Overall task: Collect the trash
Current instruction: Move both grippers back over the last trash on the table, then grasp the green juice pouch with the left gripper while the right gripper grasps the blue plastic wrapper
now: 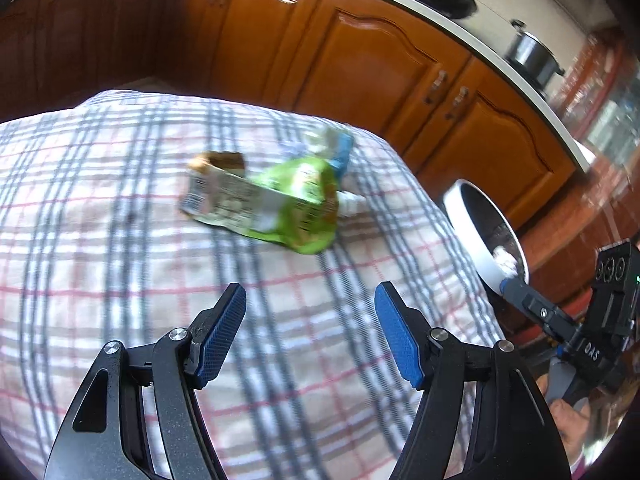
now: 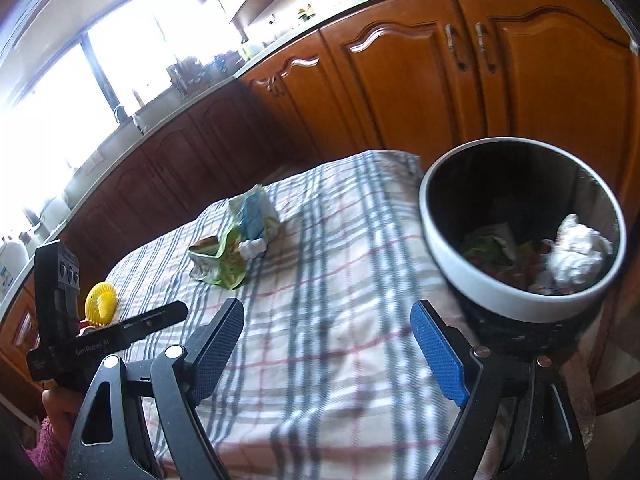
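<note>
A crumpled green pouch (image 1: 296, 208) lies on the checked tablecloth (image 1: 120, 240) with a clear blue-and-white wrapper (image 1: 332, 144) behind it. Both also show in the right wrist view: the green pouch (image 2: 218, 262) and the wrapper (image 2: 254, 214). A white-rimmed black bin (image 2: 516, 236) stands at the table's right edge and holds crumpled white paper (image 2: 576, 256) and other trash. My left gripper (image 1: 310, 312) is open and empty, hovering short of the pouch. My right gripper (image 2: 328, 324) is open and empty, left of the bin.
A yellow mesh ball (image 2: 102, 304) sits at the table's left edge. Wooden kitchen cabinets (image 2: 400, 92) run behind the table under a countertop with pots (image 1: 532, 56). The bin (image 1: 480, 224) and right gripper body (image 1: 600, 320) show in the left wrist view.
</note>
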The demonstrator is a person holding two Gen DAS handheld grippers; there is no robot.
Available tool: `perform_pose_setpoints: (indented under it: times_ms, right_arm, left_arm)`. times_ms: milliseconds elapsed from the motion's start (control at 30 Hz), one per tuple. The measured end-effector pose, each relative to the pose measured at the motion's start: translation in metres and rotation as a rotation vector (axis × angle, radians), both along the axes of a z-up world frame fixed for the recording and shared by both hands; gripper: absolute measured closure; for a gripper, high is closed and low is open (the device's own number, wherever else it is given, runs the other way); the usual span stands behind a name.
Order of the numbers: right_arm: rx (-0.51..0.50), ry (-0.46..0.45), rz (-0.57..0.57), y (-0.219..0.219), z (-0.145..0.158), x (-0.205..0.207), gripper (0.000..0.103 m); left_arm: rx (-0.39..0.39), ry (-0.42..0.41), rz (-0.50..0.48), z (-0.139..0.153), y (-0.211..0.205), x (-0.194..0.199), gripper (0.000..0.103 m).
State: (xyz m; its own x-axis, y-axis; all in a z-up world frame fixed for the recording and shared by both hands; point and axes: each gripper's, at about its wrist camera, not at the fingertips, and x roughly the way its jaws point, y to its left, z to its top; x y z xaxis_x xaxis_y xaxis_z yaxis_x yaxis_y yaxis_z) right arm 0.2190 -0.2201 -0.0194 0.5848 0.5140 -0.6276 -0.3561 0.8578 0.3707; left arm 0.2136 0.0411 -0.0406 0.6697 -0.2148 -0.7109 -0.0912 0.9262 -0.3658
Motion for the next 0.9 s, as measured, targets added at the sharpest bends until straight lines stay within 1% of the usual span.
perform_pose_setpoints:
  times_ms: [200, 300, 400, 500, 567, 633, 667, 700, 767, 833, 867, 900]
  right_arm:
    - [-0.01, 0.006, 0.027, 0.022, 0.0, 0.008, 0.016]
    - [-0.011, 0.002, 0.03, 0.028, 0.002, 0.014, 0.016]
    - [-0.014, -0.006, 0.031, 0.034, 0.005, 0.021, 0.016]
    - [-0.015, -0.009, 0.029, 0.038, 0.006, 0.03, 0.016]
    - [-0.013, -0.006, 0.027, 0.039, 0.005, 0.036, 0.016]
    - [-0.008, -0.002, 0.024, 0.041, 0.005, 0.043, 0.016]
    - [-0.006, 0.001, 0.023, 0.042, 0.005, 0.048, 0.016]
    - [-0.003, 0.003, 0.022, 0.042, 0.005, 0.051, 0.016]
    - [0.007, 0.009, 0.02, 0.044, 0.004, 0.059, 0.017]
    - [0.018, 0.014, 0.02, 0.047, 0.003, 0.066, 0.017]
    - [0.025, 0.017, 0.02, 0.049, 0.003, 0.07, 0.017]
    - [0.03, 0.02, 0.022, 0.051, 0.002, 0.073, 0.017]
  left_arm:
    - [-0.063, 0.01, 0.066, 0.004, 0.027, 0.013, 0.035]
    - [-0.116, 0.02, 0.088, 0.006, 0.037, 0.03, 0.035]
    - [-0.151, 0.041, 0.113, 0.004, 0.045, 0.051, 0.037]
    - [-0.163, 0.064, 0.136, 0.0, 0.049, 0.07, 0.038]
    - [-0.137, 0.084, 0.14, -0.005, 0.048, 0.082, 0.051]
    - [-0.127, 0.117, 0.13, -0.014, 0.047, 0.092, 0.077]
    - [-0.131, 0.128, 0.118, -0.019, 0.048, 0.095, 0.076]
    - [-0.131, 0.118, 0.108, -0.02, 0.048, 0.094, 0.077]
    - [-0.104, 0.096, 0.079, -0.02, 0.047, 0.092, 0.081]
    - [-0.098, 0.079, 0.043, -0.018, 0.047, 0.088, 0.087]
    - [-0.105, 0.076, 0.025, -0.016, 0.048, 0.086, 0.093]
    - [-0.119, 0.072, 0.001, -0.014, 0.05, 0.083, 0.096]
